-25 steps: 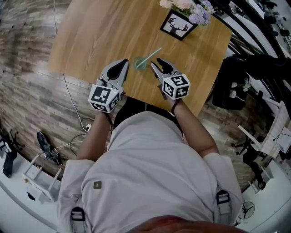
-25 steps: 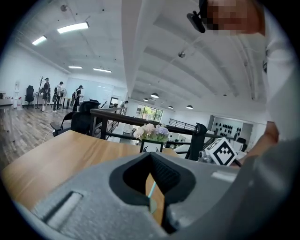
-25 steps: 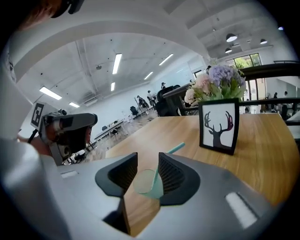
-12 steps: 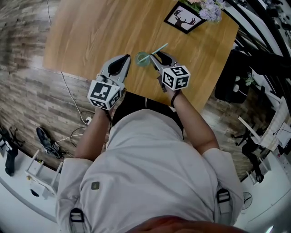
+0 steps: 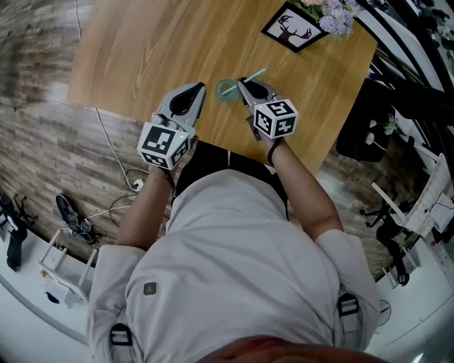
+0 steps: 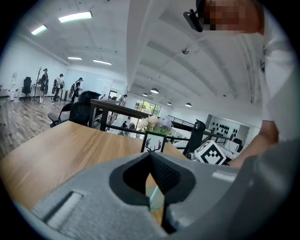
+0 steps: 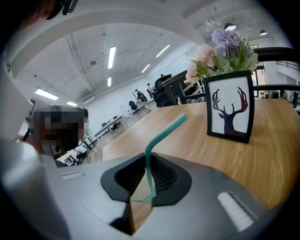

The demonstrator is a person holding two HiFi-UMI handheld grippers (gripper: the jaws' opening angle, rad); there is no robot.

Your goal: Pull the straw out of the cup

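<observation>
A small clear cup [image 5: 227,91] stands on the wooden table [image 5: 142,49] near its front edge, with a teal bent straw [image 5: 253,74] leaning out to the right. My right gripper [image 5: 245,84] is over the cup's right side, and its jaws are closing on the straw. In the right gripper view the straw [image 7: 161,133] rises from between the jaw tips of the right gripper [image 7: 146,157], with the cup rim [image 7: 140,199] below. My left gripper [image 5: 196,88] sits just left of the cup, shut and holding nothing. In its own view, the left gripper [image 6: 151,155] shows the cup's edge [image 6: 154,199] through the gap.
A framed deer picture [image 5: 292,28] and a bunch of flowers [image 5: 333,13] stand at the table's far right corner. A black chair [image 5: 358,120] is beside the table's right edge. Cables lie on the floor at the left [image 5: 117,159].
The right gripper moved forward from beside the cup onto the straw, and its open jaws came together around it. The left gripper edged a little closer to the cup.
</observation>
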